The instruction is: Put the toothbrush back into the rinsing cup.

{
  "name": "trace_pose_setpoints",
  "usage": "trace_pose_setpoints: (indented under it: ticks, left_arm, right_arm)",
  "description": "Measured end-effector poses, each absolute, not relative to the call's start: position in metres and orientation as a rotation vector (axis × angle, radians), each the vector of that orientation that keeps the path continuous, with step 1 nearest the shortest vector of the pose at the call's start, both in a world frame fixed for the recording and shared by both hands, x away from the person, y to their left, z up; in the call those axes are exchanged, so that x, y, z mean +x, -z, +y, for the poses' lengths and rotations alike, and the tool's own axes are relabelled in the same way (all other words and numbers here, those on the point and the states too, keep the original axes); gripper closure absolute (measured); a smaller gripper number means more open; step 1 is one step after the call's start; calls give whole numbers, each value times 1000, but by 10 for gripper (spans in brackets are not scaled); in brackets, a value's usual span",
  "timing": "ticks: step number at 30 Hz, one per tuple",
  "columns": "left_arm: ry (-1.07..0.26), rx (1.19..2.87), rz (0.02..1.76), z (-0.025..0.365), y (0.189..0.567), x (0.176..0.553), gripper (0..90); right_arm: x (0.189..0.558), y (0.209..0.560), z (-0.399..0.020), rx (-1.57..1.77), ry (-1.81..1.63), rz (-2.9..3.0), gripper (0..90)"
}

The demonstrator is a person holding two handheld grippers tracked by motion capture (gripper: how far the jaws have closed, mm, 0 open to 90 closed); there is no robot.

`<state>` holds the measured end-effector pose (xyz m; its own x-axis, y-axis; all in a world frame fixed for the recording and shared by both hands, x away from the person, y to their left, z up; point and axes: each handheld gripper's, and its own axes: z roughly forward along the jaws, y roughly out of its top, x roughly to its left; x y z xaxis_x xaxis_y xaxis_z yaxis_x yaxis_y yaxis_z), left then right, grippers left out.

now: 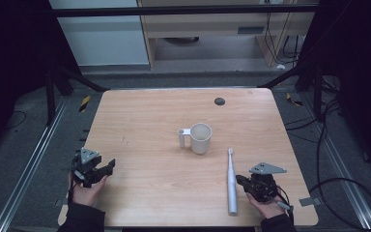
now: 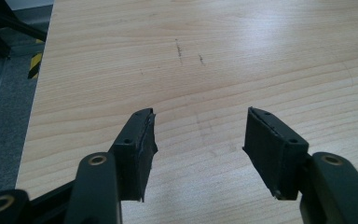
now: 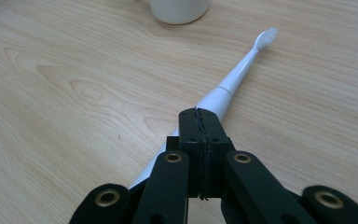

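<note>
Your right gripper [image 1: 242, 180] sits at the near right of the pale wooden table [image 1: 149, 121], held low in your right hand [image 1: 266, 207]. In the right gripper view its two black jaws are pressed flat together, pad against pad, with nothing between them. They stand above the handle of the white electric toothbrush [image 3: 223, 91], which passes beneath them and comes out on both sides; whether the jaws touch it cannot be told.

The toothbrush lies flat on the table just left of the right gripper in the high view, near the front edge. Its thick handle end points toward you and its bristle head [image 3: 265, 38] points away, toward the cup. It is not gripped.

The white plastic cup with a side handle loop [image 1: 197, 137] stands upright near the middle of the table, beyond the brush head and apart from it. Its base shows at the top edge of the right gripper view.

Your left gripper [image 2: 198, 140] is at the near left of the table, well apart from the toothbrush and cup, in your left hand [image 1: 88, 191]. Its jaws stand wide apart over bare wood, holding nothing.

A small dark round disc [image 1: 219, 101] sits toward the far edge of the table.
</note>
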<state>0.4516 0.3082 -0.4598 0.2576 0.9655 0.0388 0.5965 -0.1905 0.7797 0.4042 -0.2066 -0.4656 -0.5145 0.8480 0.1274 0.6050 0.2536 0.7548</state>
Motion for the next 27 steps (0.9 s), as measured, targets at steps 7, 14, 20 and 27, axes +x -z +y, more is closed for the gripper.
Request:
trace_pose_setpoints:
  ticks: [7, 14, 20, 27]
  left_arm:
    - [-725, 1889, 1415, 307, 460, 452, 426]
    - [-726, 1893, 1415, 307, 461, 453, 430]
    - [-724, 1898, 1416, 306, 462, 454, 430]
    - [-725, 1901, 1415, 306, 462, 454, 429]
  right_arm:
    - [415, 470, -201, 1349, -1087, 2206, 900]
    - [433, 481, -199, 1375, -1018, 2205, 900]
    - [439, 486, -201, 1404, -995, 2205, 900]
    - [442, 487, -199, 1405, -996, 2216, 900]
